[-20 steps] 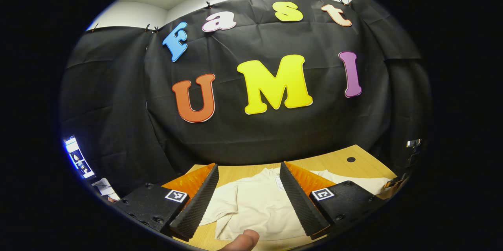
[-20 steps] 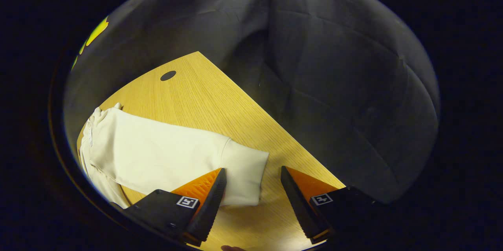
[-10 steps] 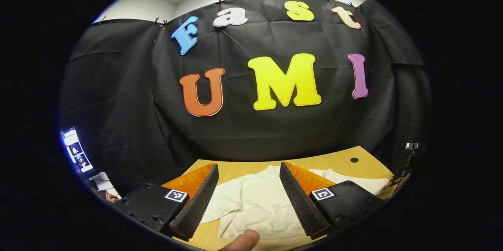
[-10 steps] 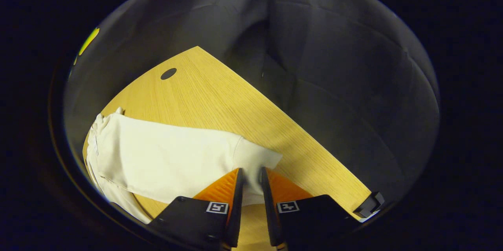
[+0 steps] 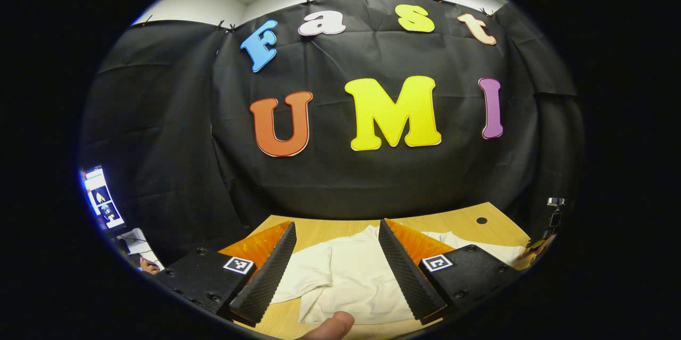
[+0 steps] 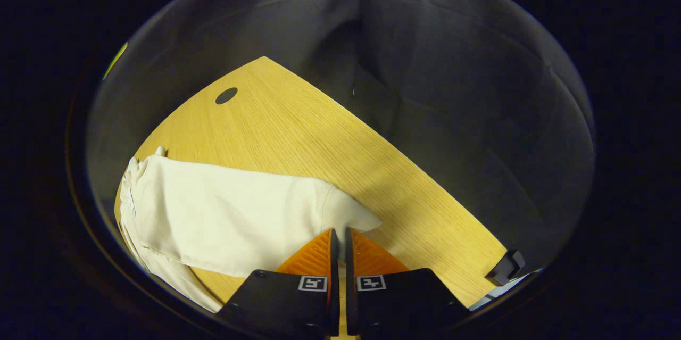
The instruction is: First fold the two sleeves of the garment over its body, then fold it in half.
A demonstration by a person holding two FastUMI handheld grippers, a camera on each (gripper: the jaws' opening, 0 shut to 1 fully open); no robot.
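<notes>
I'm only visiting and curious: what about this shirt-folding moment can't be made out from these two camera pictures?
- Right gripper view: the right gripper closes over the sleeve cuff; how much cloth it pinches is hidden by its own fingers.
- Right gripper view: the garment's body is cut off at the left edge.
- Left gripper view: the left gripper is open over the garment, covering parts of it.

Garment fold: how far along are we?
Early. Done: nothing folded for certain. The cream garment lies spread on the wooden table, though its near sleeve looks rumpled. In hand: the right claw is shut on the cuff of the outstretched sleeve, ready to carry it over the body. The left claw hangs open above the garment. Left: both sleeve folds, then the fold in half.
</notes>
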